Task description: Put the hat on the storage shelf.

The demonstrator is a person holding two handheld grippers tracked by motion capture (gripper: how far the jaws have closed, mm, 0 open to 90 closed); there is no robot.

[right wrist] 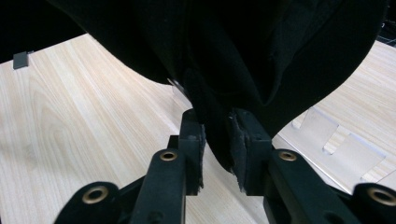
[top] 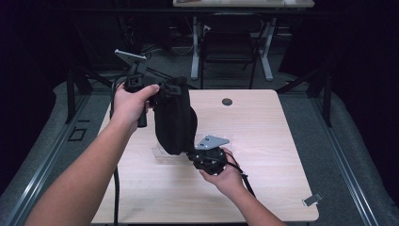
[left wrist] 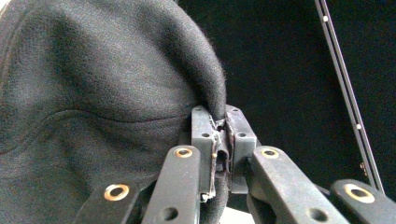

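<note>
Both hand-held grippers, left (left wrist: 219, 140) and right (right wrist: 217, 140), clamp unlabelled black cloth bag (top: 174, 117).

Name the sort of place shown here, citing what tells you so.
Probably a lab or recording workspace: a pale wooden table ringed by dark curtains, a black fabric pouch held up by hand-held grippers, and a white-legged desk behind.

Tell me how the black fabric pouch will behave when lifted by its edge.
The black fabric pouch is probably floppy: it sags below the left gripper. Likely not slippery: the cloth looks fuzzy. The right gripper folds it easily.
</note>
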